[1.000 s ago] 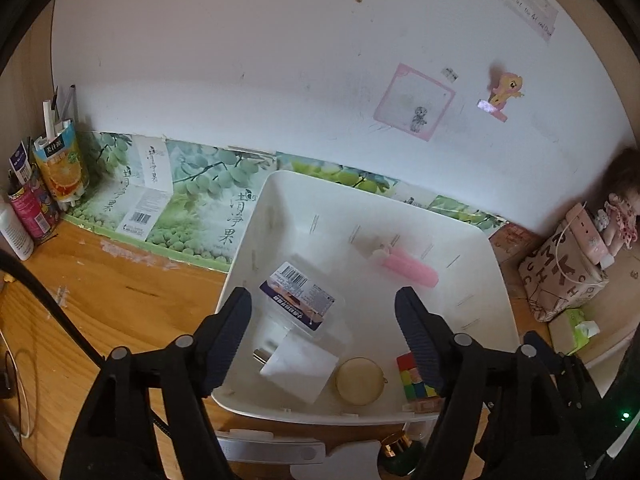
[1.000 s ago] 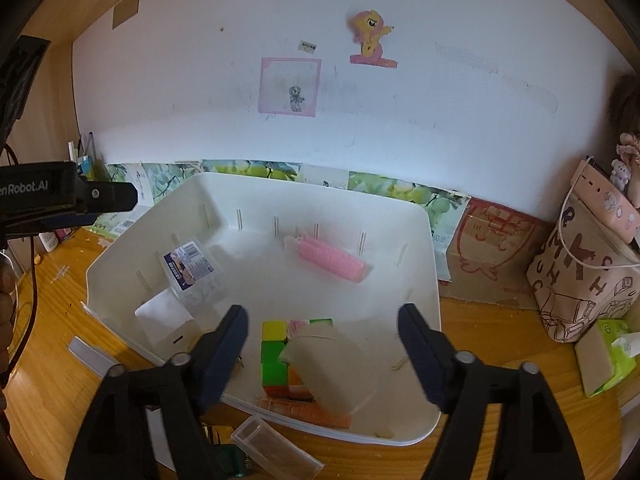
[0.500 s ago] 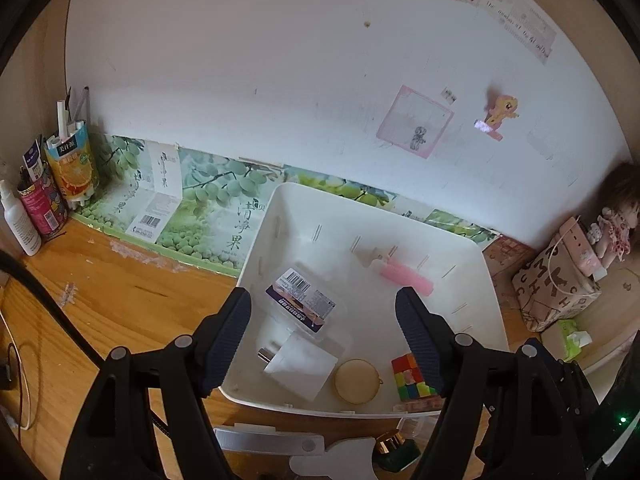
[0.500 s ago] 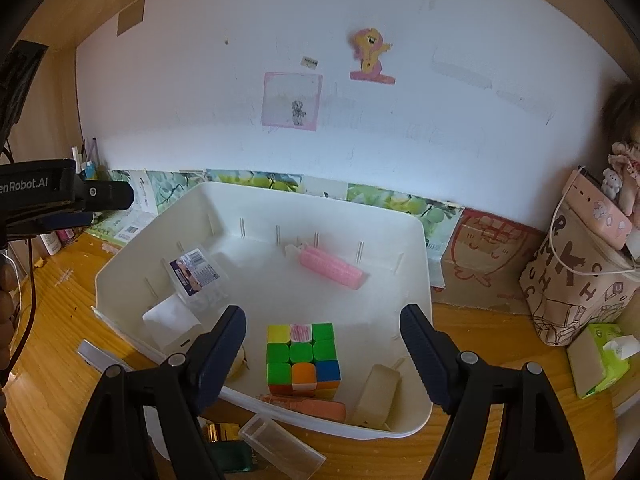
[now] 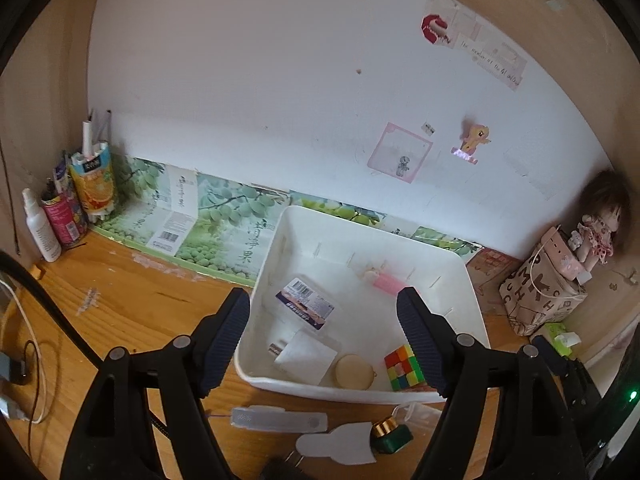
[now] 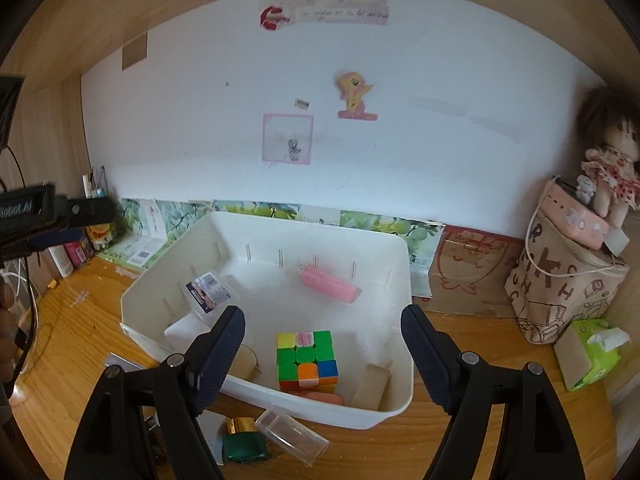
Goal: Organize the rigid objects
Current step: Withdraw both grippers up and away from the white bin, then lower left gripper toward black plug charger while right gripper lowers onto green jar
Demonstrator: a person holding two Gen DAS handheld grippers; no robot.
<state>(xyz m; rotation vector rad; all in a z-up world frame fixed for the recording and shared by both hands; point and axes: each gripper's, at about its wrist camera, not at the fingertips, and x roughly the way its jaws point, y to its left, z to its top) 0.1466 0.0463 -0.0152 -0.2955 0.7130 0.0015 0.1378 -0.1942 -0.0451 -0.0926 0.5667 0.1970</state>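
A white bin (image 5: 472,300) (image 6: 404,264) stands on the wooden desk. It holds a colour cube (image 5: 404,368) (image 6: 306,360), a pink roller (image 6: 328,286), a barcoded clear box (image 5: 306,308), a white block (image 5: 306,356), a round beige disc (image 5: 354,372) and a beige block (image 6: 370,390). In front of the bin lie a green bottle with a gold cap (image 6: 242,442), a clear case (image 6: 292,438) and a white strip (image 5: 278,420). My left gripper (image 5: 324,344) and right gripper (image 6: 322,354) are both open and empty, held above the bin's near rim.
Bottles and a juice carton (image 5: 94,180) stand at the back left. A patterned bag (image 6: 560,280) with a doll, a tissue pack (image 6: 588,354) and a cardboard box (image 6: 472,272) stand at the right. Cables (image 5: 24,380) lie at the left edge.
The right gripper let go of the beige block, which now stands in the bin's near right corner. Both grippers pulled back and up from the bin.
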